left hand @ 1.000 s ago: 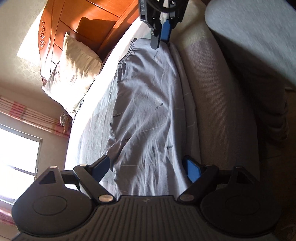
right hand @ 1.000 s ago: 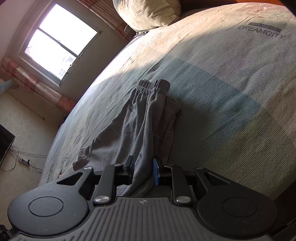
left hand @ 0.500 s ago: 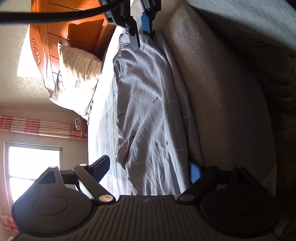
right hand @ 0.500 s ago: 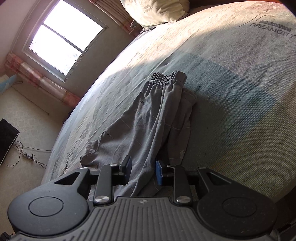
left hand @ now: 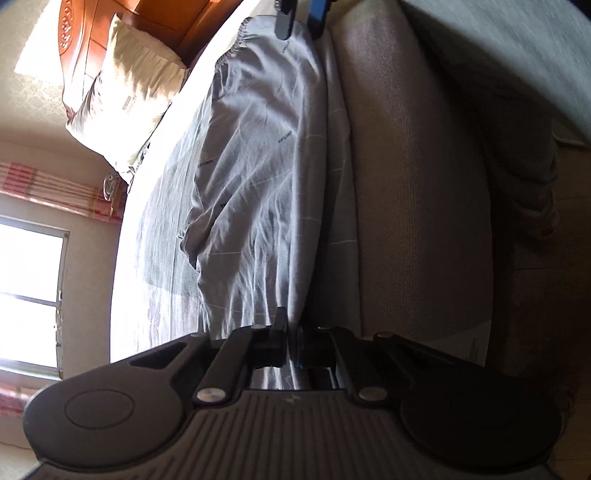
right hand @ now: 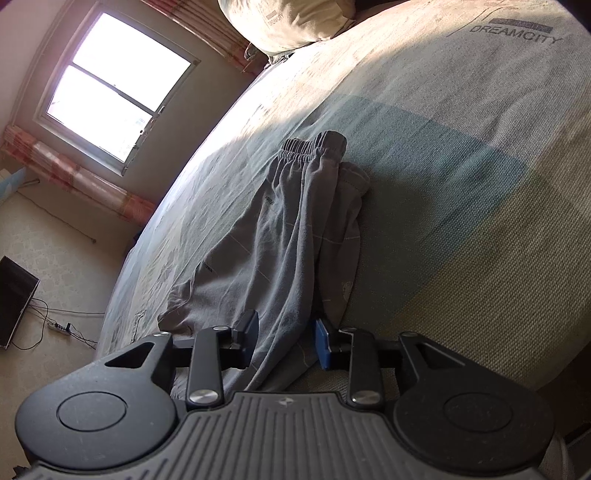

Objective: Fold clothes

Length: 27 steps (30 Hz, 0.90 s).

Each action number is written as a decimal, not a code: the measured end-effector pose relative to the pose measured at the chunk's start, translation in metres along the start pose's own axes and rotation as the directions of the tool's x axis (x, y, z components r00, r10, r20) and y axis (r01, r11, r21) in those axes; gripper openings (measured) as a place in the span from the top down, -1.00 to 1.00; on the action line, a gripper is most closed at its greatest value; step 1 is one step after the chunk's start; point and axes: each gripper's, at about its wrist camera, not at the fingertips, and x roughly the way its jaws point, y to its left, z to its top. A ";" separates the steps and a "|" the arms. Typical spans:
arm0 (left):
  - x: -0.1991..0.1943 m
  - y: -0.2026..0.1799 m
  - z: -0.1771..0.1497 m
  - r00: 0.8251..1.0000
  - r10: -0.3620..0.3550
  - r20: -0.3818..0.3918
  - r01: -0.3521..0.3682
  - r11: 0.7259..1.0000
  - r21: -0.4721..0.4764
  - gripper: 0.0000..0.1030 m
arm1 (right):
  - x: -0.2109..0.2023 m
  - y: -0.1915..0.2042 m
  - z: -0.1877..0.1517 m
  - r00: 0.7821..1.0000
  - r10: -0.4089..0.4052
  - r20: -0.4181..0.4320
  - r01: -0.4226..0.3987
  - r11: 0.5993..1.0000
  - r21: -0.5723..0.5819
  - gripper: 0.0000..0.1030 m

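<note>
Grey trousers lie lengthwise on the bed, waistband toward the far pillow. The left tongs pinch one end of the cloth; the right tongs stand apart around the other end.

Bed, grey trousers lying lengthwise, pillow

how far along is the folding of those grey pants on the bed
Done: the grey cotton pants lie lengthwise, legs roughly stacked, on the woven bed mat. In hand: the left gripper is pinched on one end; the right gripper straddles the other end, open. Left: no crosswise fold yet.
</note>
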 end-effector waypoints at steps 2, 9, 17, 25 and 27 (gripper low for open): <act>0.000 0.007 -0.002 1.000 -0.017 -0.002 0.017 0.999 -0.030 0.97 | -0.001 -0.003 0.001 1.000 0.002 0.006 -0.002 1.000 0.015 0.29; -0.008 0.020 -0.008 0.999 -0.051 0.016 0.052 0.995 -0.089 0.99 | 0.003 -0.007 0.002 1.000 0.005 0.015 -0.006 0.999 0.042 0.33; -0.027 0.030 -0.018 0.997 -0.071 0.040 0.074 0.993 -0.092 1.00 | -0.003 0.000 0.004 0.999 0.022 0.030 -0.023 0.999 0.028 0.90; -0.017 0.021 -0.033 0.986 -0.166 0.015 0.167 0.975 -0.145 1.00 | 0.001 -0.007 -0.008 1.000 -0.021 -0.011 0.021 0.999 0.030 0.91; -0.016 0.021 -0.037 0.984 -0.178 0.008 0.176 0.970 -0.167 1.00 | 0.000 -0.005 -0.011 1.000 -0.019 -0.015 0.020 1.000 0.022 0.92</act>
